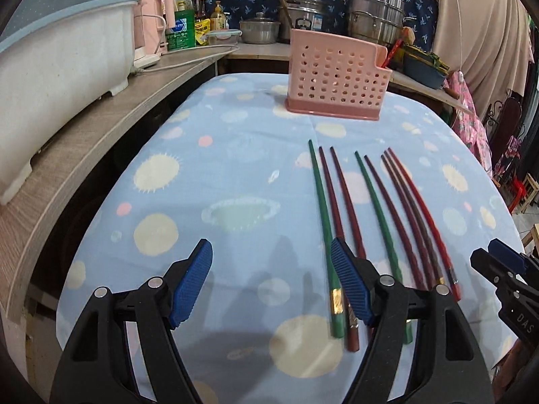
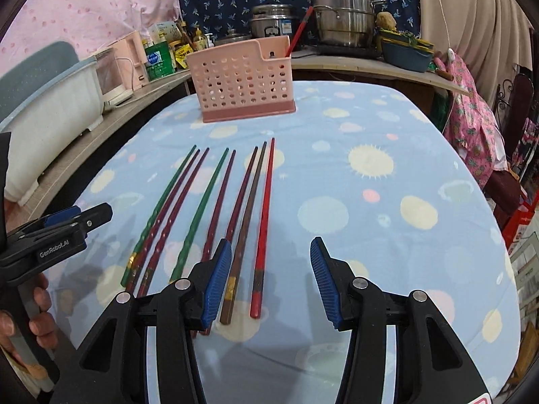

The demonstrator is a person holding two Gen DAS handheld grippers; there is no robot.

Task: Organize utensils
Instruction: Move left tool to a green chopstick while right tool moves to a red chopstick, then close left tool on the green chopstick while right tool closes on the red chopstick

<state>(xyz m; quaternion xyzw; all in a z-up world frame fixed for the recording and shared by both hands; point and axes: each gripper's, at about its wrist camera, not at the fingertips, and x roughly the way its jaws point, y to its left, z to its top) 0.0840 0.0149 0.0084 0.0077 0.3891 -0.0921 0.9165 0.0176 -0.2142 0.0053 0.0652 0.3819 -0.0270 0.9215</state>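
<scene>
Several chopsticks, green, maroon and red, lie side by side on the blue patterned cloth, tips pointing toward a pink perforated utensil holder at the far side; the holder also shows in the right wrist view. My left gripper is open and empty, hovering above the cloth just left of the chopsticks' near ends. My right gripper is open and empty above the red chopstick's handle end, right of the row. Each gripper shows at the edge of the other's view.
A wooden counter runs along the left with a white and blue tub, a pink kettle and bottles. Steel pots and a blue basin stand behind the holder. The table edge drops off at the right.
</scene>
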